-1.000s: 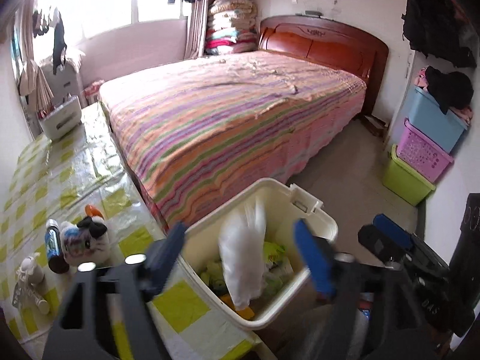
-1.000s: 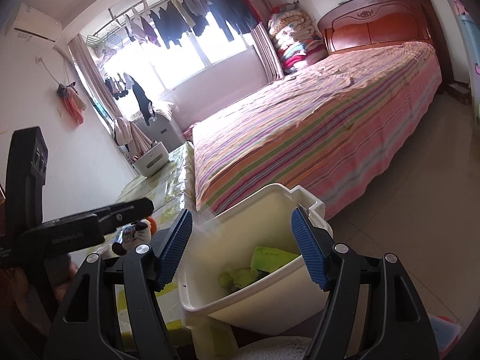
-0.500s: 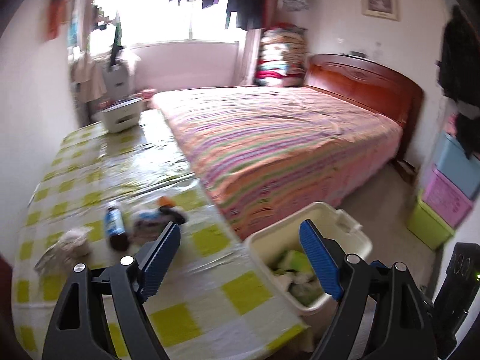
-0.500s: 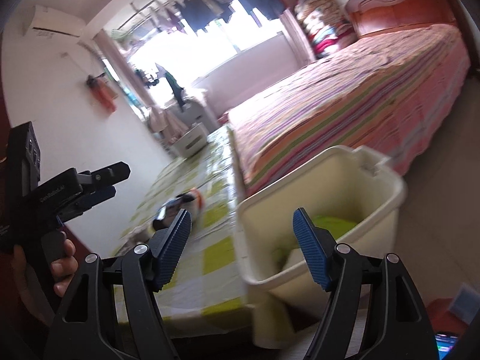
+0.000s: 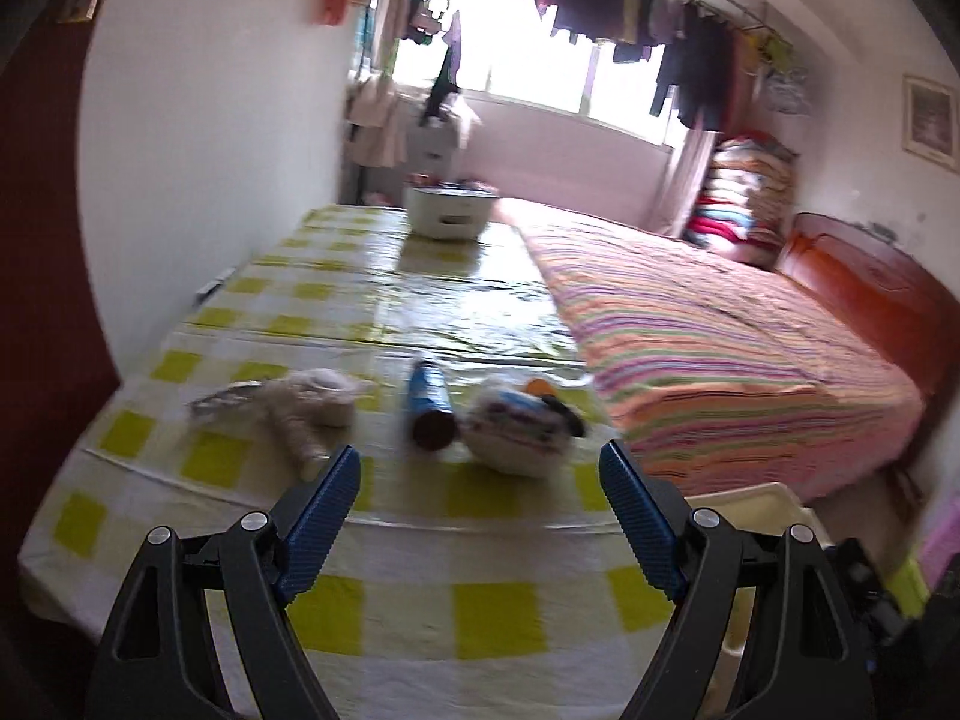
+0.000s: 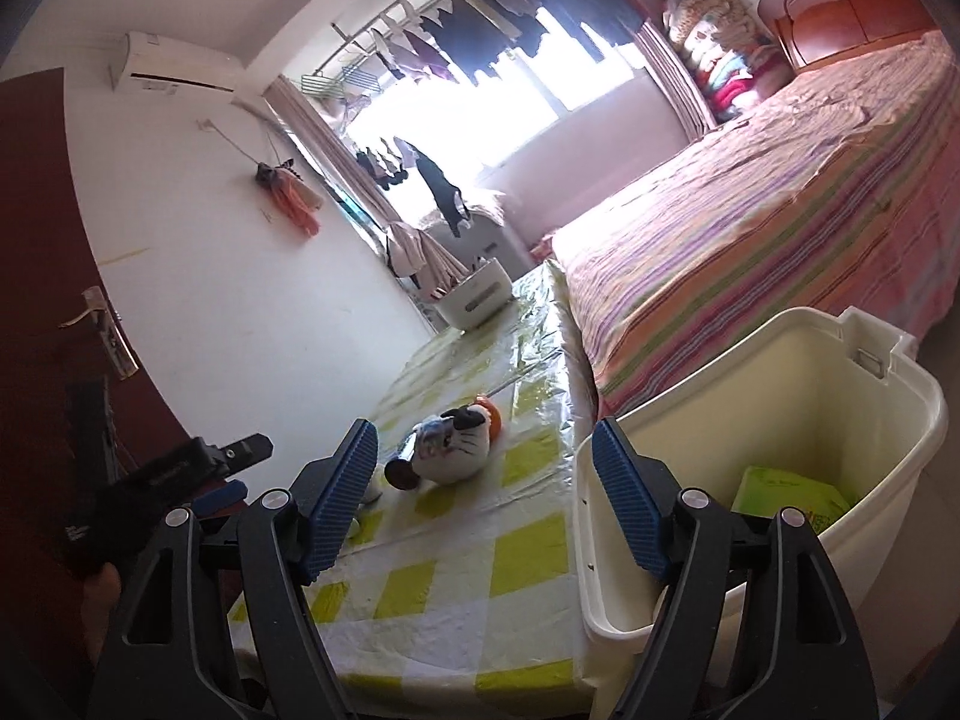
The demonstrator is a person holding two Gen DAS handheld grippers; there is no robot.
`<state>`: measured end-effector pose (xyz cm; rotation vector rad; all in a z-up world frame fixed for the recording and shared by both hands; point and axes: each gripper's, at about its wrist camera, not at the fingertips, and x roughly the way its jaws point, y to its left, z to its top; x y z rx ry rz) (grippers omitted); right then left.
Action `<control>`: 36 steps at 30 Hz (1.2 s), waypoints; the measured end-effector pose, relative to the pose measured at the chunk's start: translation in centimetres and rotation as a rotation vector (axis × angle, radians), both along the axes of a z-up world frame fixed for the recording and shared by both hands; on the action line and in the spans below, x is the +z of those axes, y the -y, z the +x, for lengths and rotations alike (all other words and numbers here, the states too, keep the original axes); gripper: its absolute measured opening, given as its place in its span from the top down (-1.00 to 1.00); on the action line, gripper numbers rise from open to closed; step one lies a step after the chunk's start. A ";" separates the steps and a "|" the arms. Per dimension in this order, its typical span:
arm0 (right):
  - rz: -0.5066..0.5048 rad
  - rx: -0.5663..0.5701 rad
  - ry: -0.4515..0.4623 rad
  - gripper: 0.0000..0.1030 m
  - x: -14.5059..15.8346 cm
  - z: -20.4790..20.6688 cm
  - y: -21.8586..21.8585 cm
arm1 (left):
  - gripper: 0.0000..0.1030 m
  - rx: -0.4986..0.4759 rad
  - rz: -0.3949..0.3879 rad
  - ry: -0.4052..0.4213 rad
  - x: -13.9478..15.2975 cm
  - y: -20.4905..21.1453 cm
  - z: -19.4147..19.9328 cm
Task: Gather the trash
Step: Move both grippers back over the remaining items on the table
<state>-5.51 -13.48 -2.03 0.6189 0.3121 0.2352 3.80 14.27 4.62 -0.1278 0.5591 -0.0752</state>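
The left gripper [image 5: 480,480] hovers over a table [image 5: 498,546] covered in a yellow-and-white checked cloth, its jaws wide apart with nothing between them. Just beyond its tips, at about twelve o'clock, lies the trash: a blue bottle [image 5: 427,405] on its side, touching a crumpled printed bag [image 5: 519,426] at its three o'clock, and a pale wad of wrapping [image 5: 300,405] out at ten o'clock (all three are blurred, so details cannot be told).

The right gripper [image 6: 485,489] points across the same table's near corner, its jaws opening and empty. A cream bin [image 6: 798,420] stands at its three o'clock, just beside the table edge, with a green packet [image 6: 786,489] inside. The printed bag and bottle lie at eleven o'clock from the right tips. At nine o'clock the left gripper shows dark and partly hidden.

A striped bed [image 5: 720,348] runs along the table's far side.
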 end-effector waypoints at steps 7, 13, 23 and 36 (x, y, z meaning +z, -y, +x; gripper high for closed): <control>0.054 0.029 -0.029 -0.51 -2.8 0.3 1.1 | -0.54 0.076 0.075 -0.084 -2.3 0.8 2.0; 0.080 0.072 -0.018 -0.51 -3.0 0.7 1.0 | -0.54 0.068 0.109 -0.113 -2.8 3.3 3.2; 0.116 0.060 -0.020 -0.67 -3.4 0.9 1.6 | -0.54 0.020 0.135 -0.122 -2.6 6.0 2.7; -0.098 -0.019 0.045 -0.87 -0.8 -1.3 -3.0 | -0.54 -0.027 0.017 -0.082 -2.0 2.2 0.0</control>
